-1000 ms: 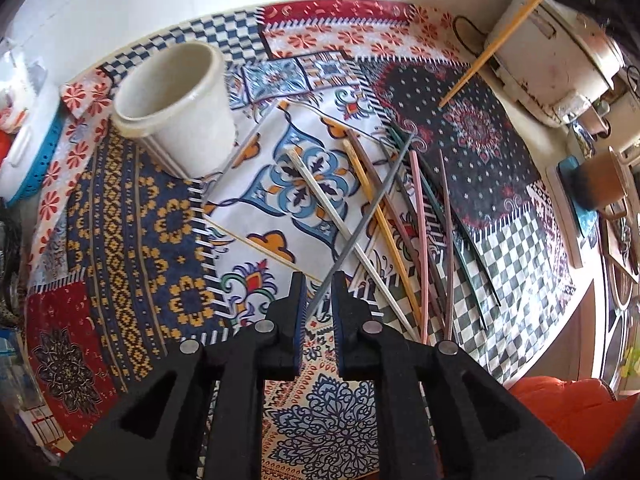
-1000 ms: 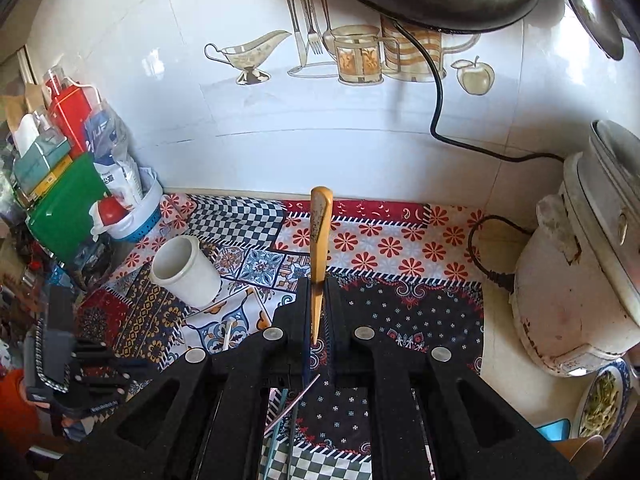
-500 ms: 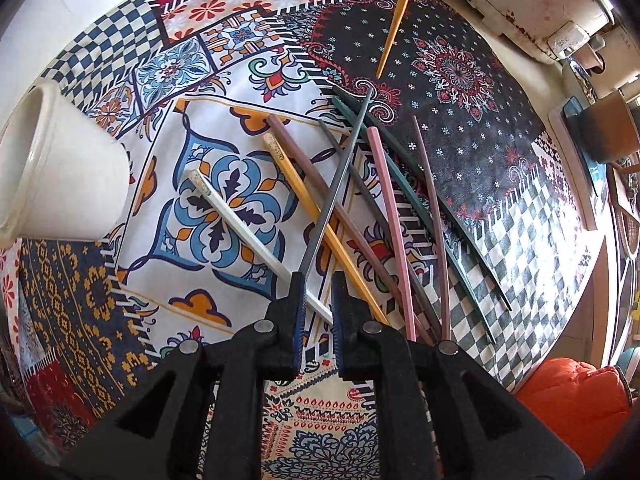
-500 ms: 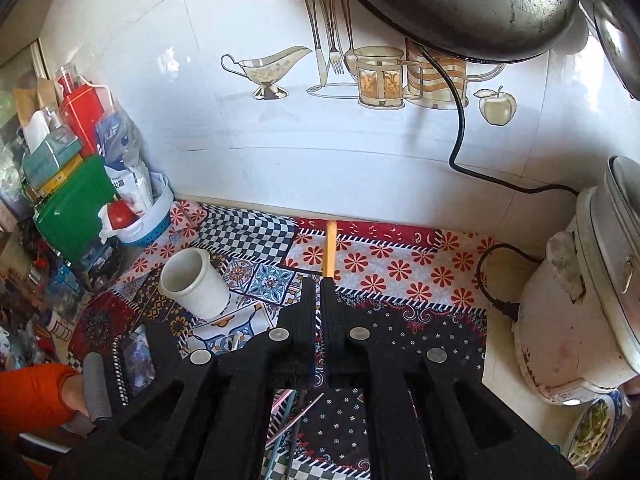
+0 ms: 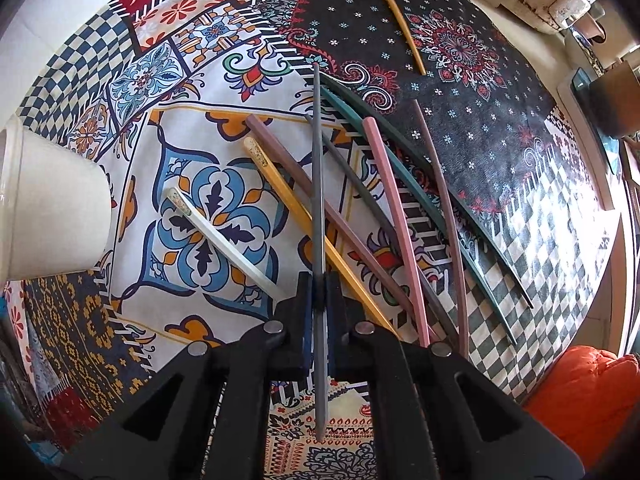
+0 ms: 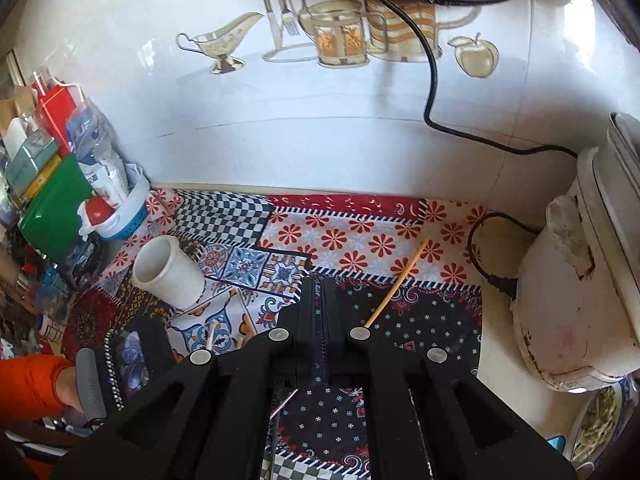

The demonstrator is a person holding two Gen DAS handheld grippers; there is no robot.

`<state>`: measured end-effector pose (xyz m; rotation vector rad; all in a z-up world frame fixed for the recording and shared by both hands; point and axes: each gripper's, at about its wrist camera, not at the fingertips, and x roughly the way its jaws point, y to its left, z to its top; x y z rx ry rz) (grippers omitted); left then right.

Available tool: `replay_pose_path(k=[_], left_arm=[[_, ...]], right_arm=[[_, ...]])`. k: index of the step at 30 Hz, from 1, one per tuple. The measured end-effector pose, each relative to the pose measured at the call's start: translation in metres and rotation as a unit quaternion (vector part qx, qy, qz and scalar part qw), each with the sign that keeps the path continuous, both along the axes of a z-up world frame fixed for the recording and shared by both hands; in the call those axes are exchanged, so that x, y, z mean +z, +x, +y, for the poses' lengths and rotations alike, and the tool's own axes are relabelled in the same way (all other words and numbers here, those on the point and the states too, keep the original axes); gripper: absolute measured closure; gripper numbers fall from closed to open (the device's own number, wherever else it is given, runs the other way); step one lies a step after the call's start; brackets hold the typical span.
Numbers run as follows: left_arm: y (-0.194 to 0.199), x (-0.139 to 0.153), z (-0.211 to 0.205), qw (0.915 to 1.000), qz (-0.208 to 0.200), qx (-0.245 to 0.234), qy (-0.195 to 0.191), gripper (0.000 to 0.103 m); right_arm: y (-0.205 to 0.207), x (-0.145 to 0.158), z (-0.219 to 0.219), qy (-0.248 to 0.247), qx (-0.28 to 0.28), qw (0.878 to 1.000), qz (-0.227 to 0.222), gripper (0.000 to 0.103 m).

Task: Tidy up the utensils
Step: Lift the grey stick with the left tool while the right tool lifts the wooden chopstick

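Gone from the right gripper point(image 6: 319, 292) is the yellow chopstick point(image 6: 396, 284) it held a second ago: that stick now lies on the cloth point(image 6: 360, 236), slanting across the red-flower band onto the dark patch, just right of the fingers. Those fingers are drawn together with only a thin slit between them and nothing caught there, so the release looks finished. In the left view the same stick point(image 5: 398, 18) lies apart from the others, at the far edge of the dark patch.

Meanwhile the left gripper point(image 5: 319, 292) has swung closer over the pile, and its fingers are clamped on the grey chopstick point(image 5: 318, 184), which now runs straight up the view from between them; its near end pokes out behind the fingers. Below it, the other chopsticks point(image 5: 396, 216) fan over the surface, white, yellow, mauve, pink and green, some crossing.

The cup point(image 5: 52, 208) stands upright at the left edge, well apart from the pile. By my reading, sorting has barely begun: no stick shows inside the cup in the right view point(image 6: 166, 272).

The left gripper points down and forward over the pile, while the right one is held higher and further back, aimed toward the tiled wall point(image 6: 320, 128).
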<state>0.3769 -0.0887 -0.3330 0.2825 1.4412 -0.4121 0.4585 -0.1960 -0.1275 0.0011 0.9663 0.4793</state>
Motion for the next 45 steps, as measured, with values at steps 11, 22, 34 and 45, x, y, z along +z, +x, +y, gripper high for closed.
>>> replay_pose_path(k=[11,22,34,45], left_arm=[[-0.005,0.065,0.044,0.9900,-0.077,0.098,-0.067,0.099],[0.001,0.115,0.081,0.9606,-0.153,0.194,-0.128,0.099],[-0.003,0.143,0.100,0.9397,-0.199,0.236,-0.147,0.099],[-0.017,0.162,0.123,0.9221,-0.231,0.273,-0.148,0.099]], right_arm=[[0.071,-0.101,-0.043,-0.057,-0.100,0.984,0.137,0.071],[0.121,-0.150,-0.046,-0.068,-0.138,0.968,0.198,0.079],[0.135,-0.146,-0.002,-0.145,-0.102,0.973,0.148,0.097],[0.094,-0.097,0.014,-0.078,-0.072,0.988,0.109,0.097]])
